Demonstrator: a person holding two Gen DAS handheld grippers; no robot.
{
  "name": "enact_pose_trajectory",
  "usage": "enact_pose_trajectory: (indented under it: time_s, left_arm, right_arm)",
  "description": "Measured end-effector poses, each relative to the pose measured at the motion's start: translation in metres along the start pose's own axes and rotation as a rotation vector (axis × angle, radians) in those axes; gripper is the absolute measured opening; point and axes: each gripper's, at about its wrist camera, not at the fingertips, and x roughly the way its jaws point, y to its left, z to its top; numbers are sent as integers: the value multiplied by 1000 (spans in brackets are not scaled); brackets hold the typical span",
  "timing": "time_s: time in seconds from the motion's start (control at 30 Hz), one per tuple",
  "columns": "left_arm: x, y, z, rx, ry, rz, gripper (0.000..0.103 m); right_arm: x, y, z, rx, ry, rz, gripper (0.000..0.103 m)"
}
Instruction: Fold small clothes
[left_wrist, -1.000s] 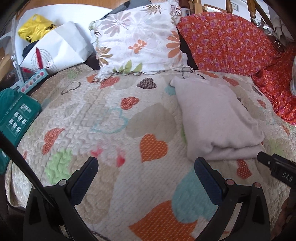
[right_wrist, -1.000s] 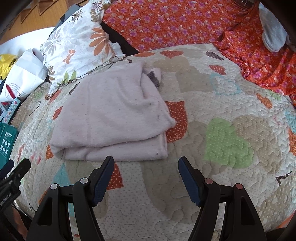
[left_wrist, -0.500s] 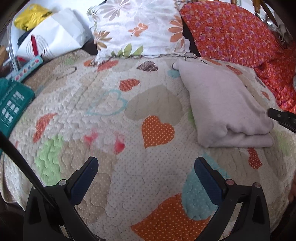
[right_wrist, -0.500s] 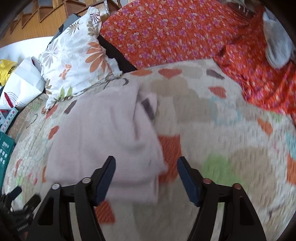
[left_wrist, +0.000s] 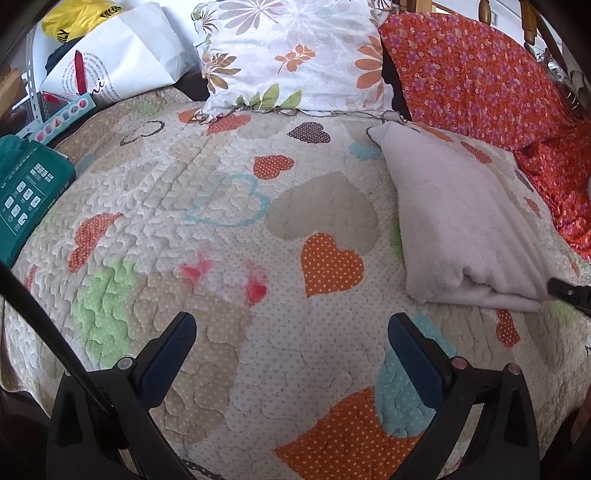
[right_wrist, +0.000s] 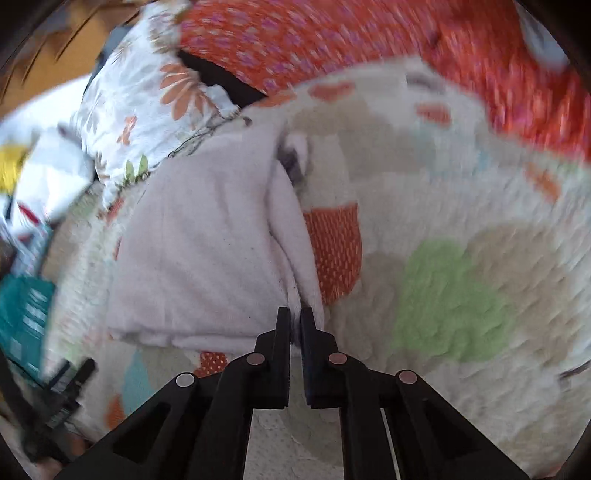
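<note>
A: Nearest first, on the right side?

B: Right gripper (right_wrist: 295, 321) pressed together, pinching the near right corner of the pale pink folded fleece garment (right_wrist: 207, 258). Stacked layers caught between the black fingers, likely so the whole bundle moves as one rather than only the top ply.

A: And the left side?

B: Left gripper (left_wrist: 291, 343) spread wide, nothing between its blue-padded fingers (left_wrist: 413, 354). Poised over bare heart-patterned quilted bedspread (left_wrist: 236, 273), well to the left of the garment (left_wrist: 454, 229). Probably kept free for the opposite edge or for smoothing.

A: Where exactly does the garment lie?

B: Flat on the bedspread, toward its right half, already doubled over at least once: thick rounded fold along the near edge, a darker label or trim peeking out at the far right corner. Right view blurred, so finer detail unclear.

A: Why grab the corner and not the middle?

B: Judging only: a corner gives control for another fold or for carrying the bundle off. Hard to tell which.

A: Farther back?

B: White floral-print pillow (left_wrist: 295, 55) just beyond the garment's far edge, orange flowered fabric (left_wrist: 476, 70) to the far right. Far left, off the quilt: teal printed box (left_wrist: 26, 192), white paper bag (left_wrist: 122, 66), yellow plastic bag (left_wrist: 74, 18).
</note>
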Motion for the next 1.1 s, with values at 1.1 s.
enact_pose_trajectory:
  time_s: [1.1]
  left_arm:
    - [-2,-36,87,-4,-29,-103,103]
  right_arm:
    - [43,-6,81,104,46,400,6]
